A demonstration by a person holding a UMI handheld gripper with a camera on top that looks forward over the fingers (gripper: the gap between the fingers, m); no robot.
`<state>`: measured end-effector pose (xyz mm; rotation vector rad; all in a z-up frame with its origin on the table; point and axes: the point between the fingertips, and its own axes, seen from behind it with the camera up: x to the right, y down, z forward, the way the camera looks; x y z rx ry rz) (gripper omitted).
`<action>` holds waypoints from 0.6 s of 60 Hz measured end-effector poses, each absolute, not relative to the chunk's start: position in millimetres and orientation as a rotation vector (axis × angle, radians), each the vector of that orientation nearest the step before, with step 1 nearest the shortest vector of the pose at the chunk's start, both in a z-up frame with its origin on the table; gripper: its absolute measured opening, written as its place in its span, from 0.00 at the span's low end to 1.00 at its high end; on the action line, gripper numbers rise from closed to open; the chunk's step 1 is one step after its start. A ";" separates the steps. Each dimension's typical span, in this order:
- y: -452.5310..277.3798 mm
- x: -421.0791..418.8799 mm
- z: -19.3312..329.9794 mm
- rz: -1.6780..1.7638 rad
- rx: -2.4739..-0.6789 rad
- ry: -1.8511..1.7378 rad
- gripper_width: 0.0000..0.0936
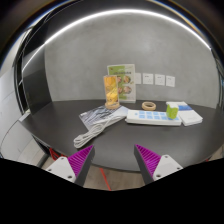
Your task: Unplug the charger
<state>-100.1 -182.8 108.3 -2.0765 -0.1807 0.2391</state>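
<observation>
Purple pads on the jaws (113, 160) sitting closest, spread wide apart with nothing held between them, just hovering off the near edge of the dark round counter (70, 125). Looks like a standoff pose, lined up for an approach rather than a grab.

Straight ahead past the fingers: a white charger with its coiled cable (97, 122) lying in a loose heap on the counter. Further along to the right, a white power strip (150, 117) lying flat, with a small green and white plug block (172, 112) standing up on it near its far end. Probably the thing to pull, though hard to tell if the cable heap actually runs into it. A box-like thing right after the strip, too small to name.

Behind those, an orange-ish packet (110, 90) propped upright in front of a poster (120, 80) on the grey wall, a roll of tape (149, 104) lying flat, and wall sockets (159, 79) higher up.

Nothing touched yet by the look of it. Next move likely means coming in over the strip and closing on the plug body, then pulling straight up so the strip doesn't lift along with it
</observation>
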 end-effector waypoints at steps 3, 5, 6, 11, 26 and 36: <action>-177.1 -86.3 107.4 0.215 -2.079 -0.149 0.88; -171.8 -73.9 106.7 0.201 -2.081 -0.127 0.88; -168.7 -66.7 106.3 0.193 -2.082 -0.115 0.88; -154.0 -26.8 104.3 0.125 -2.088 -0.064 0.88; -72.9 91.0 86.7 0.020 -2.060 0.044 0.88; 15.2 126.5 80.2 0.099 -1.985 0.028 0.88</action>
